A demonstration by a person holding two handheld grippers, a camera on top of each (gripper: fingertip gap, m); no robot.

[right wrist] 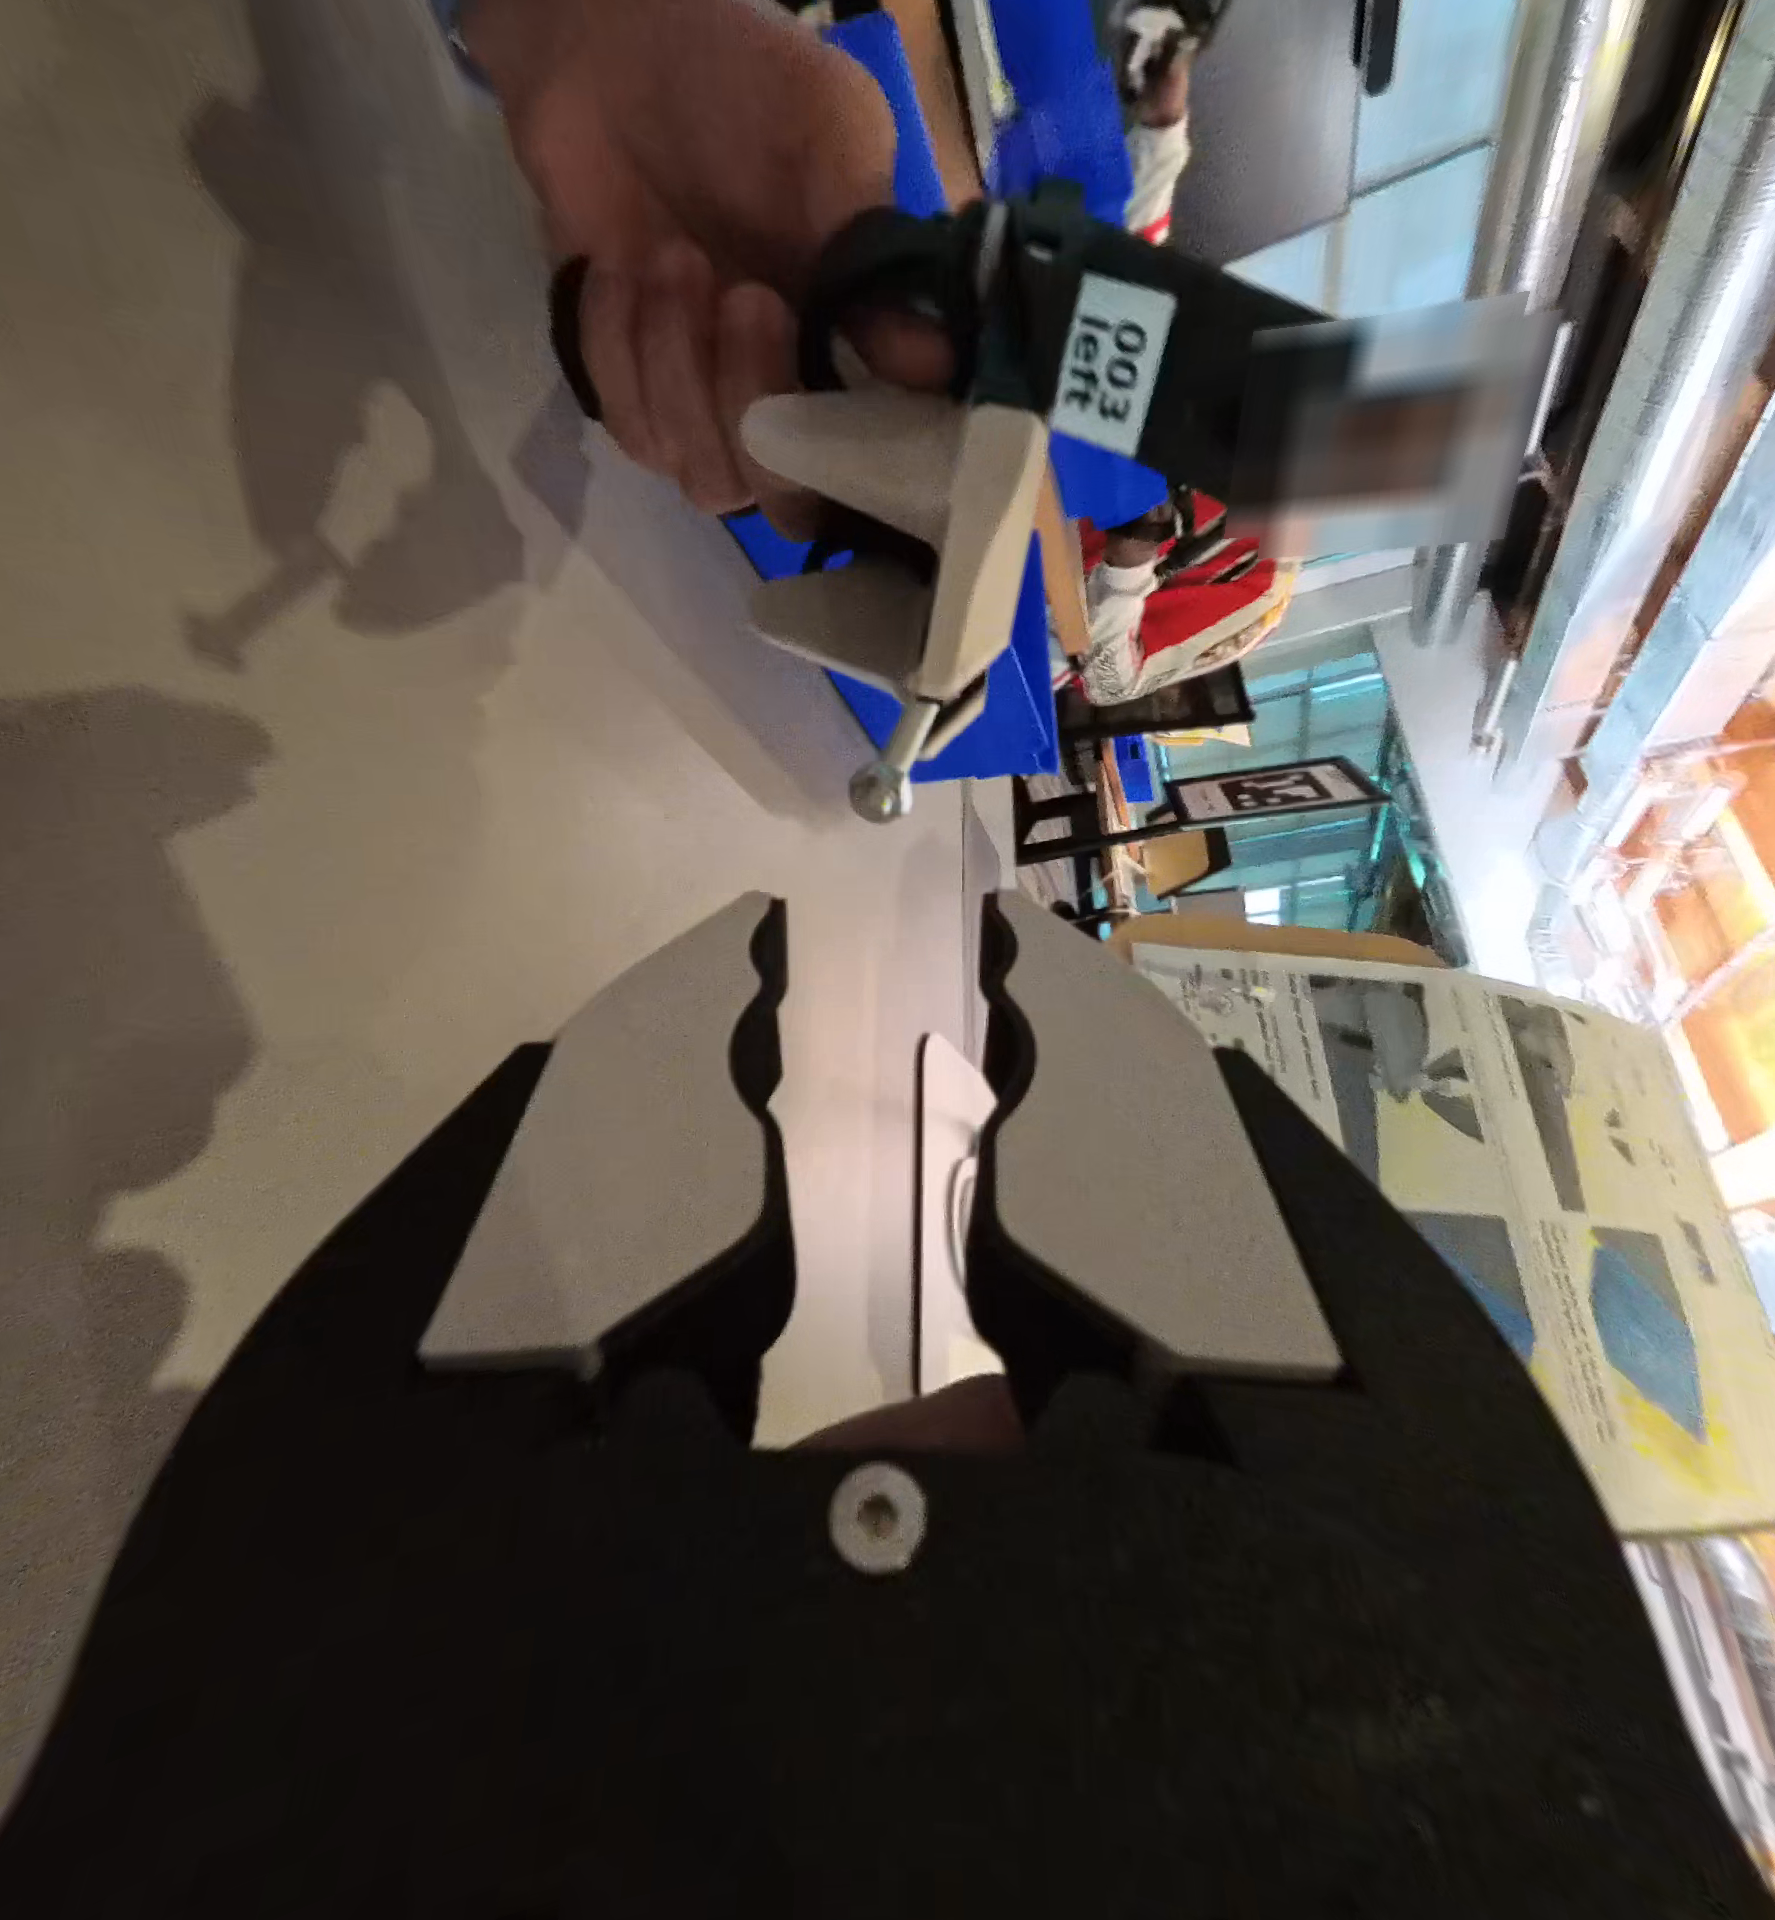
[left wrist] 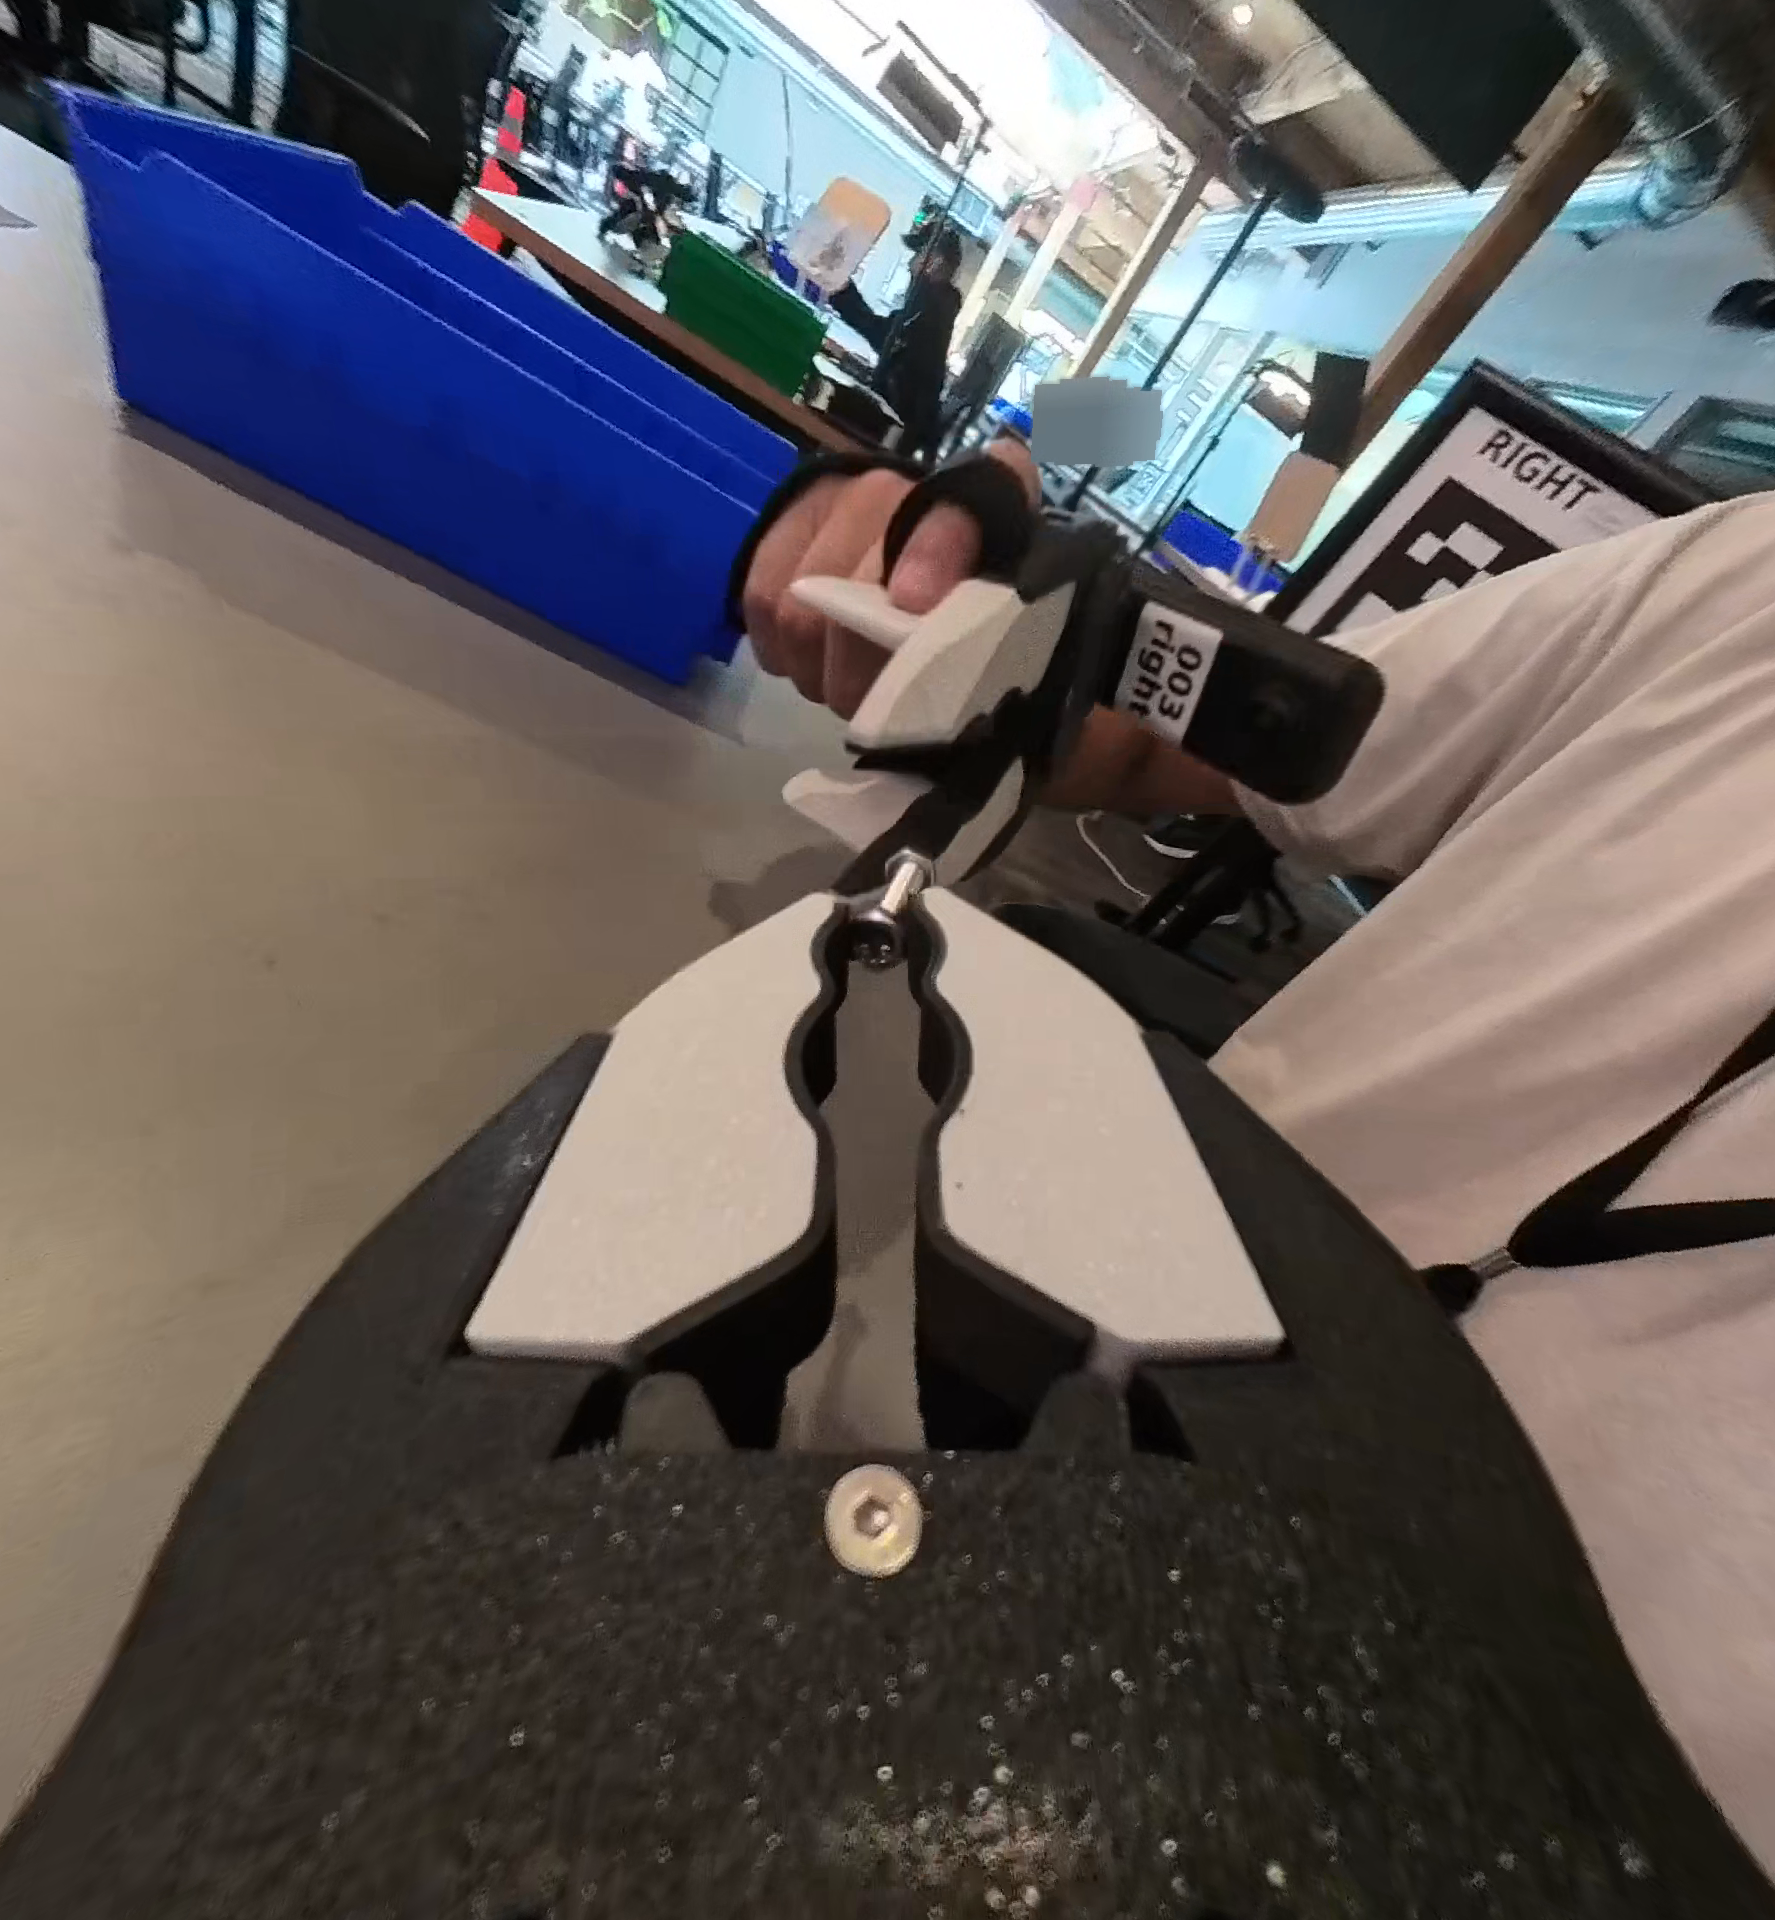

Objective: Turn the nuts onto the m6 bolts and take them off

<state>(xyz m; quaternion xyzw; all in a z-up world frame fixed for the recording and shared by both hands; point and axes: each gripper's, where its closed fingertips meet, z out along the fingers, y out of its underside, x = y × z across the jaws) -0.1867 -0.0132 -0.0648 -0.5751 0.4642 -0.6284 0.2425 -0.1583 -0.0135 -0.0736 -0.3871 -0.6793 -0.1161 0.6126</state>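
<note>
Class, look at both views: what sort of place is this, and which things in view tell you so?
Probably an open workshop or lab hall. Clues: worktables with blue bins and a green crate, exposed ceiling ducting, and a framed marker board standing nearby.

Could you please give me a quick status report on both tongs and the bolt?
Left tongs shut on bolt head. Nut on bolt tip. Right tongs open, empty. Nothing blocking.

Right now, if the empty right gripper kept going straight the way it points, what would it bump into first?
Probably the nut on the end of the bolt that the left gripper holds. It sits just ahead of the right gripper's open jaws, slightly left of centre. Depth is unclear.
</note>
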